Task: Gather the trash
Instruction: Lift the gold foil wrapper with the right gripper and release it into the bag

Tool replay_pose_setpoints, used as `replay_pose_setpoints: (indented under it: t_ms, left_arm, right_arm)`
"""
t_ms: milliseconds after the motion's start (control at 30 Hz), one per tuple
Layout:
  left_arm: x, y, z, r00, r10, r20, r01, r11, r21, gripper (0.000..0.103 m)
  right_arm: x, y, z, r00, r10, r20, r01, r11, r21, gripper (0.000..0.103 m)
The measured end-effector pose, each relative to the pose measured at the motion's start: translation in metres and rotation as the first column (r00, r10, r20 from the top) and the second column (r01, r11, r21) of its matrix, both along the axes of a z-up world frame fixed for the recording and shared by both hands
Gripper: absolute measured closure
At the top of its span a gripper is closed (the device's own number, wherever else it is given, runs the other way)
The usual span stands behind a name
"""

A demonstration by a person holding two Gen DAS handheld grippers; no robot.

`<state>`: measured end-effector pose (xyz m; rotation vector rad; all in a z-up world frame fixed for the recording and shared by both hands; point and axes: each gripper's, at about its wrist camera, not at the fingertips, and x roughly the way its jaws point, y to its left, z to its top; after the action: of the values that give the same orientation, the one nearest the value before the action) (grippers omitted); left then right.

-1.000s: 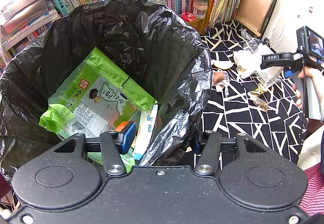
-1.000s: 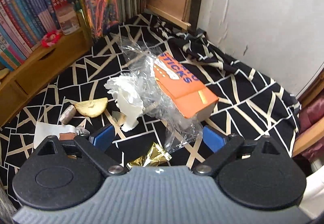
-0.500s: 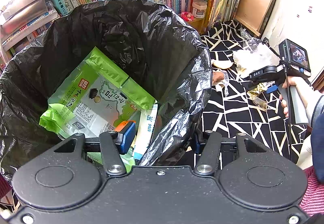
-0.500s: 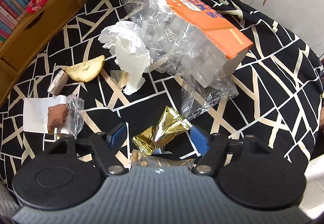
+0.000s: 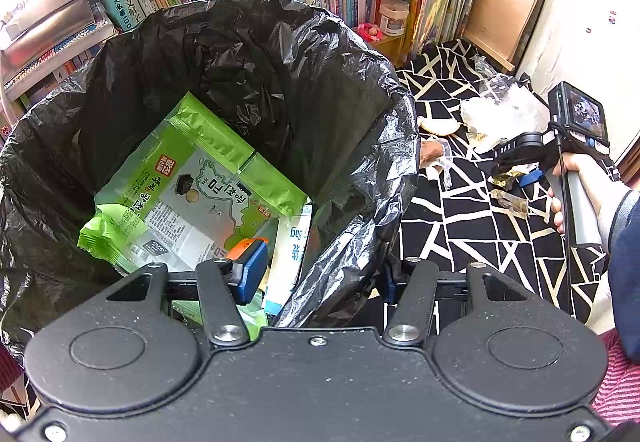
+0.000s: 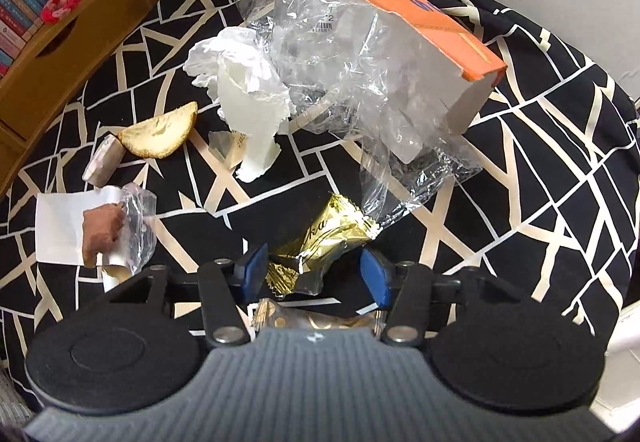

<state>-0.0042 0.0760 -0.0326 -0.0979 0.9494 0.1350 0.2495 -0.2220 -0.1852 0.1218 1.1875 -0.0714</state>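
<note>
**Down onto the gold wrapper**

Dropped low over the black-and-white patterned cloth (image 6: 520, 170) since a second ago, right gripper (image 6: 316, 274) now tilted steeply down, its jaws just been closing in from wide. Gold wrapper (image 6: 328, 238) sitting right between the blue pads (image 6: 374, 276) — left pad close against the crinkled end, right pad still showing a sliver of gap, so not yet pinched. Just below the jaws, nearer the camera, a second clear wrapper (image 6: 316, 320) with tan bits inside. Beyond the tips: crumpled clear plastic (image 6: 360, 82) draped over an orange box (image 6: 420, 22), a white crushed cup (image 6: 248, 102) to the left of it, a bread crust (image 6: 160, 130) and a brown chunk on white paper (image 6: 60, 230) farther left.

Over on the other side — no change at all. Left gripper (image 5: 320, 274) narrow, clamped on the rim of the black trash bag (image 5: 340, 242), one pad inside, one outside, plastic bunched between. Inside the bag, beyond the inner pad, a green snack packet (image 5: 192, 186) and a white-and-blue packet (image 5: 292, 250). Well off to the right of those jaws, a hand (image 5: 580, 182) wrapped round the right gripper's handle, down over the cloth.
</note>
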Motion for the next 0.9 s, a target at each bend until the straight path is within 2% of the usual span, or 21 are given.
replay_pose_setpoints:
  t_ms: [300, 400, 467, 500, 700, 833, 900]
  left_arm:
    - [0.0, 0.0, 0.0, 1.0, 0.0, 0.0, 0.0, 1.0, 0.001, 0.05]
    - [0.0, 0.0, 0.0, 1.0, -0.001, 0.001, 0.001, 1.0, 0.003, 0.049]
    - [0.0, 0.0, 0.0, 1.0, -0.001, 0.001, 0.001, 1.0, 0.004, 0.049]
    - [0.0, 0.0, 0.0, 1.0, -0.001, 0.002, 0.001, 1.0, 0.004, 0.049]
    - [0.0, 0.0, 0.0, 1.0, -0.001, 0.002, 0.001, 1.0, 0.004, 0.049]
    - [0.0, 0.0, 0.0, 1.0, -0.001, 0.001, 0.001, 1.0, 0.005, 0.049]
    - [0.0, 0.0, 0.0, 1.0, -0.001, 0.001, 0.001, 1.0, 0.005, 0.049]
  right_arm:
    - [0.005, -0.001, -0.003, 0.998, -0.052, 0.028, 0.051, 0.998, 0.041, 0.036]
    - [0.004, -0.001, -0.004, 0.997, -0.073, 0.03, 0.071, 0.996, 0.044, 0.061]
    - [0.003, -0.001, -0.001, 0.996, -0.084, 0.041, 0.082, 0.995, 0.054, 0.07]
    - [0.003, 0.0, 0.002, 0.995, -0.084, 0.047, 0.081, 0.995, 0.064, 0.08]
    - [0.001, 0.01, 0.028, 0.992, -0.073, 0.108, 0.057, 0.989, 0.139, 0.081]
    - [-0.003, 0.025, 0.051, 0.986, -0.029, 0.163, 0.0, 0.985, 0.174, 0.081]
    - [-0.008, 0.037, 0.07, 0.976, 0.016, 0.219, -0.06, 0.979, 0.194, 0.081]
